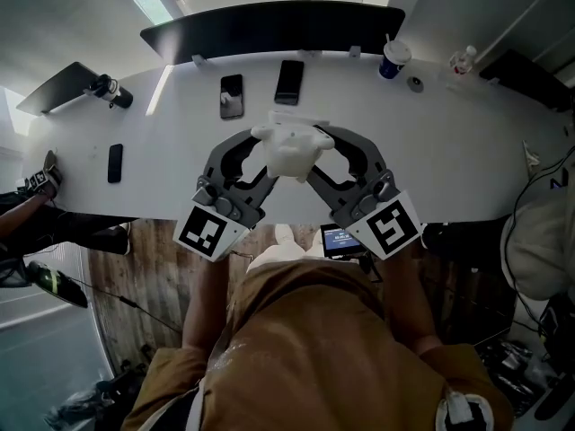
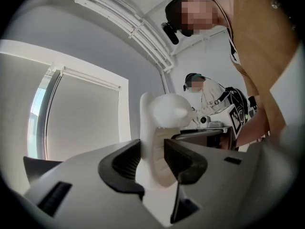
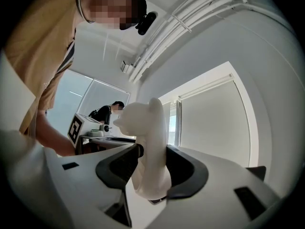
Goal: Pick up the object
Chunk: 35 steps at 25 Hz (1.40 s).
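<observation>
Over table [image 1: 467, 142], white figurine [image 1: 289, 151] clamped by left gripper [image 1: 266, 162] and right gripper [image 1: 316, 158].

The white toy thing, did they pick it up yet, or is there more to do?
Done: the left gripper and right gripper are each clamped on the white object, one from each side. In hand: they hold it between them above the white table, and it looks lifted clear, though the gap under it is hard to see. Left: nothing visible for the pick-up itself.
</observation>
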Each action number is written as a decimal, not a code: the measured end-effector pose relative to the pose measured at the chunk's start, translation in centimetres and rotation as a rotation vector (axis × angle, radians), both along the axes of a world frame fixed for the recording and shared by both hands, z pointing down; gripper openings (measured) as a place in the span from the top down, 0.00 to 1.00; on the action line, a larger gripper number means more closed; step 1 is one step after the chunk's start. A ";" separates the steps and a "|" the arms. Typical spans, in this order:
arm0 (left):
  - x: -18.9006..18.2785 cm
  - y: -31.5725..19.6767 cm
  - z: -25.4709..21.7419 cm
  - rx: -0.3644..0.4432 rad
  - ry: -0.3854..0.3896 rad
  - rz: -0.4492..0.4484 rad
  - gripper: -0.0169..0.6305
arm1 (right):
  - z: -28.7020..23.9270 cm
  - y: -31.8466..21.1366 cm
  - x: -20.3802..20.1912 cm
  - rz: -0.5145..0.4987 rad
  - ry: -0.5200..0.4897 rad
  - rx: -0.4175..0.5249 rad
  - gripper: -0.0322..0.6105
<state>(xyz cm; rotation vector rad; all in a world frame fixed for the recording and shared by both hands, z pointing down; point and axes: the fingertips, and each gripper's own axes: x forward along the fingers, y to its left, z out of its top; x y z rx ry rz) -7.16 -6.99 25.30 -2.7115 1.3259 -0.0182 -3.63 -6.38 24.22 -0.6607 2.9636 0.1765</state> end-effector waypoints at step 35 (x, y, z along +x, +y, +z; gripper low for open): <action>1.7 0.0 1.8 -0.056 -0.027 0.043 0.74 | 2.0 -0.6 1.5 0.058 0.072 -0.063 0.70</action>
